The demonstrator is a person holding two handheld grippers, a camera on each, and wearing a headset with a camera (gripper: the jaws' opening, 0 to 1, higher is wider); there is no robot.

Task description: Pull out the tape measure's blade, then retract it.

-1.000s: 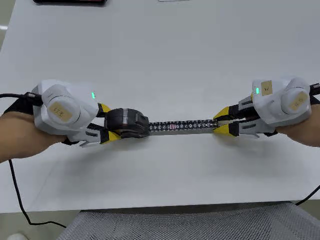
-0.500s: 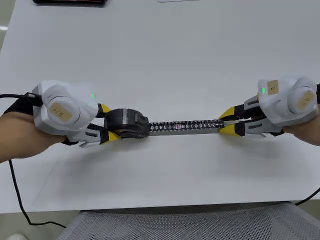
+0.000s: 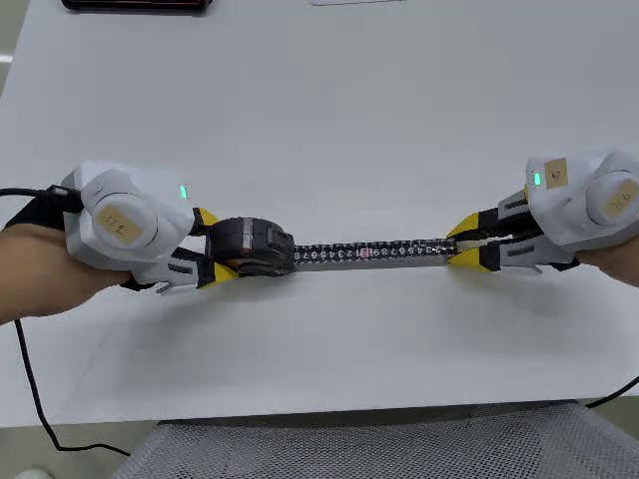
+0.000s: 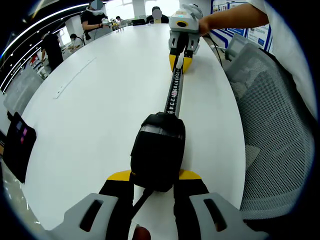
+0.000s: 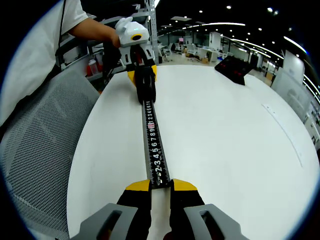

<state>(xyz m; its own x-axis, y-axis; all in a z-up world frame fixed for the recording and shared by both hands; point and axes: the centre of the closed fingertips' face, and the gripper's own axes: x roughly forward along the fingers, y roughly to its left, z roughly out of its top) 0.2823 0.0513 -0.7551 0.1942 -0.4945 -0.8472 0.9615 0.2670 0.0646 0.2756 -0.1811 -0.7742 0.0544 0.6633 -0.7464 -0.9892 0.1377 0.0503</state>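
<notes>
The tape measure (image 3: pixel 250 246) is held near the desk's (image 3: pixel 329 120) near edge, left of the middle. Its black case is pinched between the jaws of the left gripper (image 3: pixel 216 243). The blade (image 3: pixel 369 252) is drawn out of the case to the right. Its end is pinched by the jaws of the right gripper (image 3: pixel 462 241), which are pressed together on it. The blade is stretched straight between the two grippers, low over the desk; whether it touches the surface cannot be told. Printed numbers are seen along it.

A flat dark device (image 3: pixel 135 4) is laid at the far edge, well apart from the work. A black cable (image 3: pixel 25 369) is hung over the near edge on the left. A mesh chair (image 3: pixel 349 444) is seen below that edge. A wide bare white surface is seen between the blade and the far edge.
</notes>
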